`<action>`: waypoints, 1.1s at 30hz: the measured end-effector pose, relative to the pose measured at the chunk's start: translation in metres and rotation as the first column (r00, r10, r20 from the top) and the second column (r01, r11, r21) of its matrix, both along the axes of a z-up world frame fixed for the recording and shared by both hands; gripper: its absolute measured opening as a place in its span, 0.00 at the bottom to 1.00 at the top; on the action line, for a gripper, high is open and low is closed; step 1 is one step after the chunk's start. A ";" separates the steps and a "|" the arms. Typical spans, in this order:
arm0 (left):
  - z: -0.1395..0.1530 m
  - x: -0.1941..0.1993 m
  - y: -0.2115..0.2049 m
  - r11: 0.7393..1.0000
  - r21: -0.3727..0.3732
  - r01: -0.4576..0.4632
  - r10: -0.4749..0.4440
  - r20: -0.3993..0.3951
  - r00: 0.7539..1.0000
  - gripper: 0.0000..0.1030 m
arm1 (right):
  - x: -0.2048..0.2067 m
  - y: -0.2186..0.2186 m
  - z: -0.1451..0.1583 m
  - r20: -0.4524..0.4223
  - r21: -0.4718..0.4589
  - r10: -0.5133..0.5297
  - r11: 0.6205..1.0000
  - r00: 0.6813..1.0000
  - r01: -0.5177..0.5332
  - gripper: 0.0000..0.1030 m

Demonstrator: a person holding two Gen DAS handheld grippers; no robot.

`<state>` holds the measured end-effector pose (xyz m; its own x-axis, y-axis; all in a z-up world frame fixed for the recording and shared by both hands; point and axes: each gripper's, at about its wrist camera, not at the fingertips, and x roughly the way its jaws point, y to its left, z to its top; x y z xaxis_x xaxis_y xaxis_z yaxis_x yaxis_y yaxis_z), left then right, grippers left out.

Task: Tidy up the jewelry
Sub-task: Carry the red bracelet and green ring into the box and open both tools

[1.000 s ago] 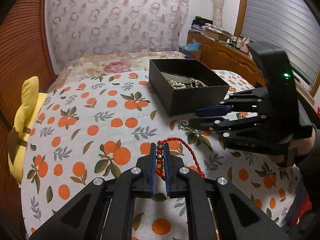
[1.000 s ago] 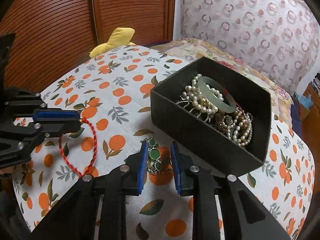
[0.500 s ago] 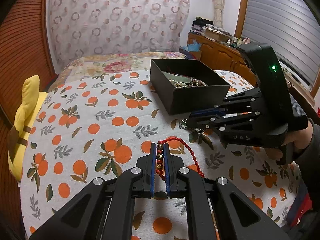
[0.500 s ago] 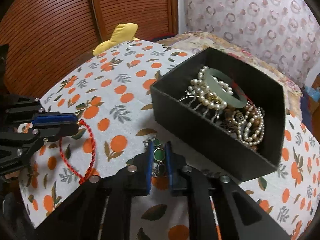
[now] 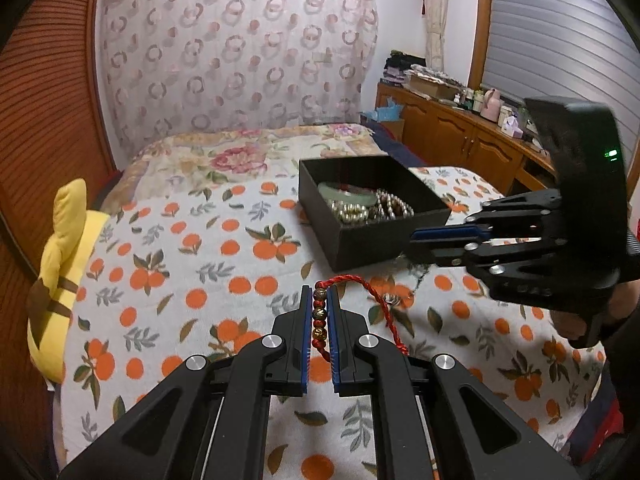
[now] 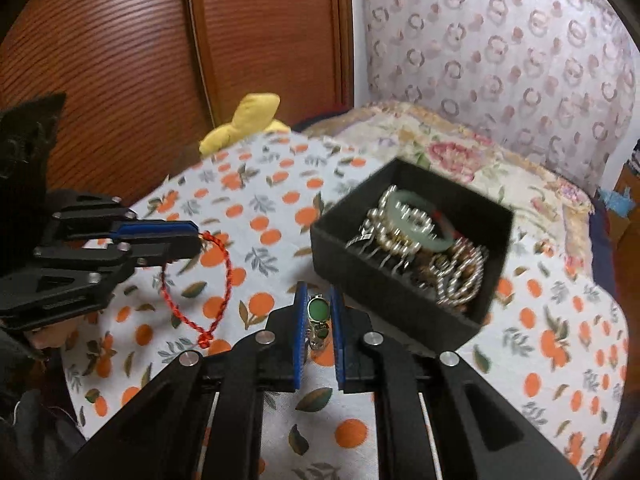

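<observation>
My left gripper (image 5: 320, 300) is shut on a red cord bracelet (image 5: 320, 320) with gold and red beads, lifted above the bed; its loop (image 6: 212, 280) hangs free in the right wrist view. My right gripper (image 6: 319, 296) is shut on a green-stone bracelet (image 6: 319, 320), also lifted. The right gripper also shows in the left wrist view (image 5: 416, 240), next to the front right corner of the black jewelry box (image 5: 360, 240). The box (image 6: 384, 284) holds pearl strands and a pale green bangle (image 6: 420, 220).
The bed has an orange-print cover (image 5: 180, 280). A yellow plush toy (image 5: 60, 272) lies at its left edge. A wooden sideboard (image 5: 460, 136) stands at the right, a reddish wooden wardrobe (image 6: 140, 60) at the left.
My right gripper closed on the green-stone bracelet and lifted it off the cover. My left gripper rose with the red bracelet, and both moved closer to the box.
</observation>
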<state>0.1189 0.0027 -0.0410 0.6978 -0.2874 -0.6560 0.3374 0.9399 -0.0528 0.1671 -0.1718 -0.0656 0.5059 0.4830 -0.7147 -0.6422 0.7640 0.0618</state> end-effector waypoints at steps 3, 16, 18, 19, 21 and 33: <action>0.008 0.004 -0.003 1.000 -0.003 -0.001 0.001 0.017 1.000 0.06 | -0.004 -0.010 0.020 0.041 0.017 -0.009 1.000 0.999 0.008 0.12; 0.033 0.028 -0.016 1.000 -0.026 -0.003 0.005 0.065 0.998 0.06 | 0.008 -0.033 0.071 0.154 0.048 -0.049 0.998 0.987 0.042 0.12; 0.035 0.032 -0.017 1.000 -0.027 -0.003 0.005 0.067 0.998 0.06 | 0.014 -0.036 0.073 0.159 0.053 -0.056 0.997 0.986 0.049 0.12; 0.036 0.034 -0.017 1.000 -0.028 -0.004 0.006 0.068 0.998 0.06 | 0.017 -0.038 0.074 0.160 0.054 -0.059 0.997 0.985 0.051 0.12; 0.036 0.037 -0.018 1.000 -0.028 -0.004 0.006 0.069 0.998 0.06 | 0.023 -0.041 0.075 0.161 0.060 -0.064 0.997 0.985 0.055 0.12; 0.045 0.066 -0.023 0.998 -0.056 -0.011 0.015 0.076 0.997 0.06 | 0.054 -0.057 0.074 0.158 0.107 -0.091 0.991 0.983 0.074 0.12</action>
<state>0.1849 -0.0201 0.0039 0.7490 -0.3123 -0.5843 0.3300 0.9406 -0.0796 0.2207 -0.2283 0.0089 0.6518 0.5002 -0.5700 -0.5852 0.8098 0.0415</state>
